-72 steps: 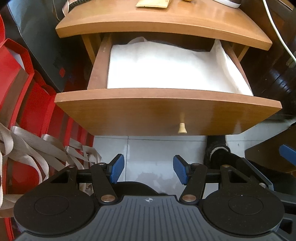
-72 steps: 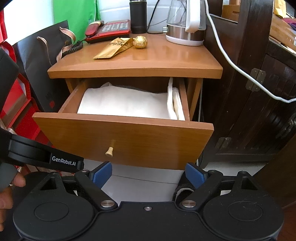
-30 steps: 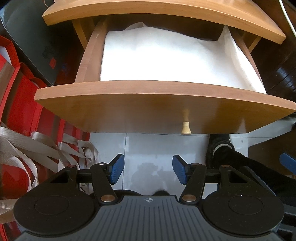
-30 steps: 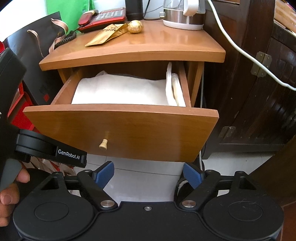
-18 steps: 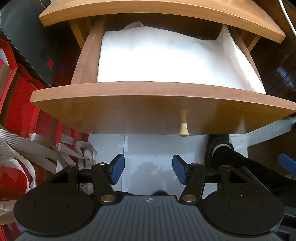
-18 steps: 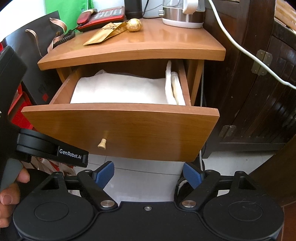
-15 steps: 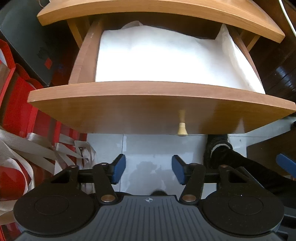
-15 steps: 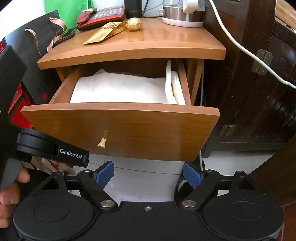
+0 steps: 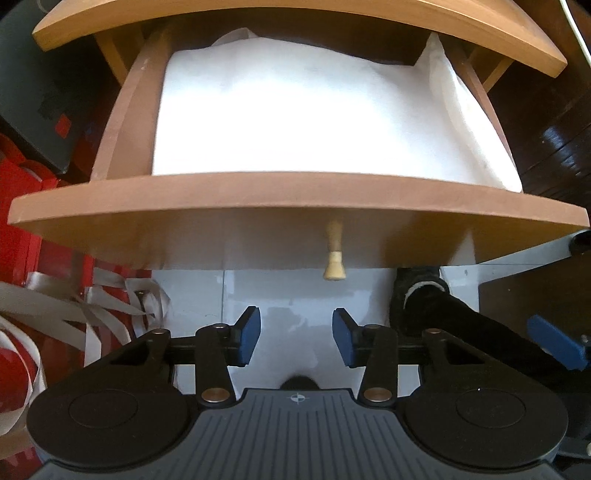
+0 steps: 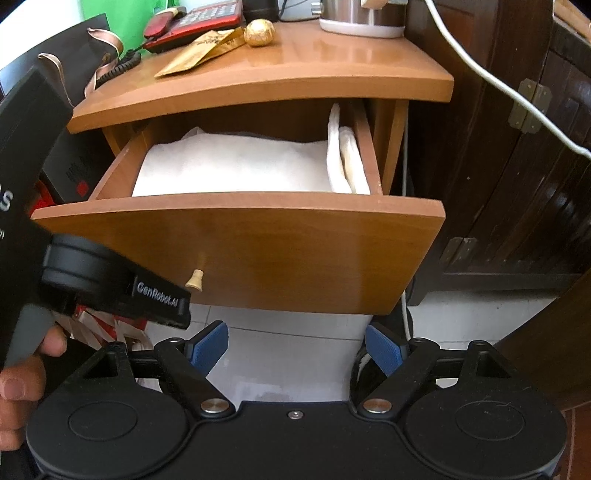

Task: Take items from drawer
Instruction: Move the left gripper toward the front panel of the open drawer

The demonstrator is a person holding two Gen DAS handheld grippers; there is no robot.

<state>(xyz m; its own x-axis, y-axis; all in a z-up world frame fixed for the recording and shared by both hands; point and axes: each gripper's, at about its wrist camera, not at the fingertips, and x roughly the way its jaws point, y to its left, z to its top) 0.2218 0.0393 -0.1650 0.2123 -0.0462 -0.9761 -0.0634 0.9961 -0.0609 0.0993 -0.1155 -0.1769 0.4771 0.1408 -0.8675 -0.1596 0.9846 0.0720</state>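
The wooden nightstand drawer (image 9: 295,195) stands pulled open, with a small pale knob (image 9: 334,269) on its front. A white folded cloth (image 9: 295,122) fills it. In the right wrist view the drawer (image 10: 258,240) shows the cloth (image 10: 236,166) and a cream folded piece (image 10: 351,162) standing along its right wall. My left gripper (image 9: 295,338) is open and empty, below the drawer front near the knob. My right gripper (image 10: 295,350) is open and empty, below the drawer front.
On the nightstand top (image 10: 295,66) lie a gold packet (image 10: 199,55), a gold ball (image 10: 260,33), a red telephone (image 10: 192,22) and a kettle base (image 10: 362,18). Red bags with ribbon handles (image 9: 44,295) stand left. A dark wooden cabinet (image 10: 517,166) stands right.
My left gripper has moved up and closer to the drawer, so the front edge and cloth look larger. My right gripper has also moved closer. Both stay open.
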